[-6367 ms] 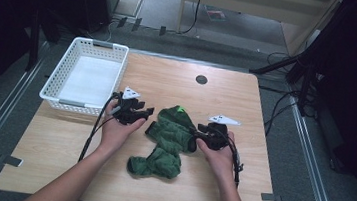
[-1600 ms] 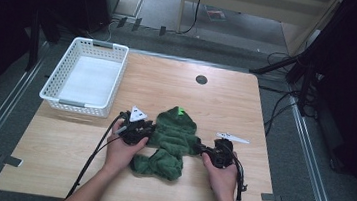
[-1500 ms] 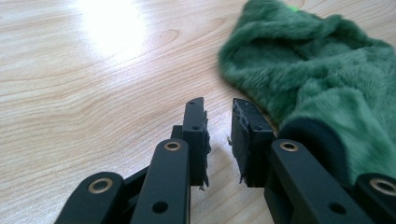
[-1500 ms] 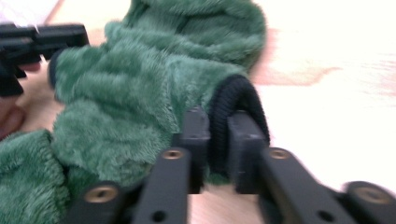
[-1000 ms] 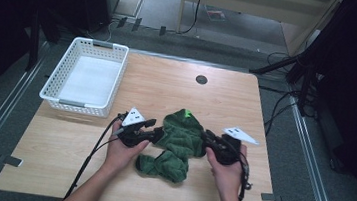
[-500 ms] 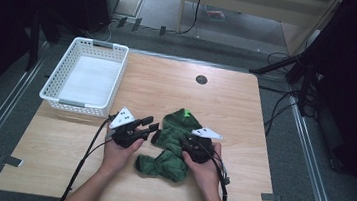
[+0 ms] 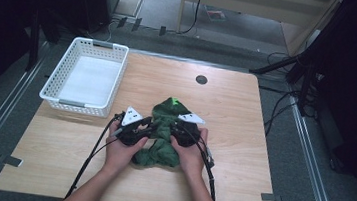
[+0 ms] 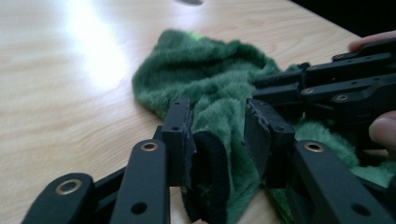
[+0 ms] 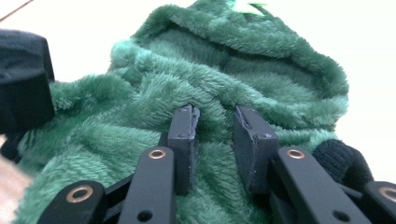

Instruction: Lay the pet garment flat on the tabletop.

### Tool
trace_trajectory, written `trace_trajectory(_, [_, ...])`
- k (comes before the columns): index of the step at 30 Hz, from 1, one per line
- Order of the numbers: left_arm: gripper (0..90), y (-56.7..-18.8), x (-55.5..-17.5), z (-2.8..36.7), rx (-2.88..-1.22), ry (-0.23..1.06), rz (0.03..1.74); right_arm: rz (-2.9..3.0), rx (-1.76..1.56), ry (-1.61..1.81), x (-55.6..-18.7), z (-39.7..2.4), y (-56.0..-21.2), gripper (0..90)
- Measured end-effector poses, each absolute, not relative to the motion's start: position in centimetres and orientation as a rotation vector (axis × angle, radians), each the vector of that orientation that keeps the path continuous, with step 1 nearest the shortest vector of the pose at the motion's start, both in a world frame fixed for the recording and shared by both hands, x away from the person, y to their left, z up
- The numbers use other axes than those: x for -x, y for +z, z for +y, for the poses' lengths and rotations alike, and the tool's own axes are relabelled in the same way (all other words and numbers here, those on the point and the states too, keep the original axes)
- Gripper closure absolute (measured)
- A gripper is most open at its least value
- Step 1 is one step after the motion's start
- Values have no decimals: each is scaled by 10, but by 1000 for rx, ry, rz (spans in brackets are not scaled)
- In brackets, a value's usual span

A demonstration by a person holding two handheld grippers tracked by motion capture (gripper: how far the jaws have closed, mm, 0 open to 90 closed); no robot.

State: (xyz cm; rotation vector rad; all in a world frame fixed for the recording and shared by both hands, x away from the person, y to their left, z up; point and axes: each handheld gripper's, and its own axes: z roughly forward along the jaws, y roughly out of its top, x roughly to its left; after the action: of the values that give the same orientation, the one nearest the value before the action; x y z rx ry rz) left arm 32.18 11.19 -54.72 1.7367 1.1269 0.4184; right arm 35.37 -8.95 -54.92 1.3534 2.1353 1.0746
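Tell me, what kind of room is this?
Probably a lab or workshop set up for recording: a lone wooden table on a grey floor, loose cables lying about, and dark stands beside it.

Light wooden table (image 7: 246,107), grey floor (image 7: 161,8) with cables, dark surroundings, pale wooden furniture (image 7: 257,0) behind

Showing two black grippers, the left gripper (image 7: 151,128) and the right gripper (image 7: 173,128), each carrying a grey three-cornered plate on top. Trailing black cables toward the table edge. Displaying brass-coloured rivets along the jaw links and bare forearms, no sleeves.
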Motion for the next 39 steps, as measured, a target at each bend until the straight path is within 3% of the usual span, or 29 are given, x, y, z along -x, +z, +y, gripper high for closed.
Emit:
trace_trajectory(3, [617,-549,-331,114,-1745,369,1222,2118,-1381,1072,-361,-85,-549,703])
trace_trajectory(6, [671,-550,-336,113,-1775,360,1275,2122,-1376,1041,-364,-81,-548,699])
trace_trajectory(9, [729,-551,-338,111,-1800,359,1301,2135,-1390,1074,-362,-86,-543,639])
trace_trajectory(13, [768,-551,-339,107,-1840,378,1307,2053,-1374,1115,-351,-100,-533,690])
trace_trajectory(21, [773,-551,-340,106,-1863,379,1310,2084,-1396,1096,-345,-129,-547,699])
trace_trajectory(26, [774,-551,-340,104,-1870,400,1308,2073,-1388,1134,-337,-135,-545,651])
trace_trajectory(31, [649,-546,-327,110,-1768,453,1206,2078,-1267,1255,-311,-132,-516,582])
trace_trajectory(37, [554,-519,-296,132,-1688,354,1213,2194,-1100,1327,-270,-120,-501,519])
trace_trajectory(39, [527,-519,-278,138,-1743,352,1196,2224,-1052,1356,-262,-114,-499,485])
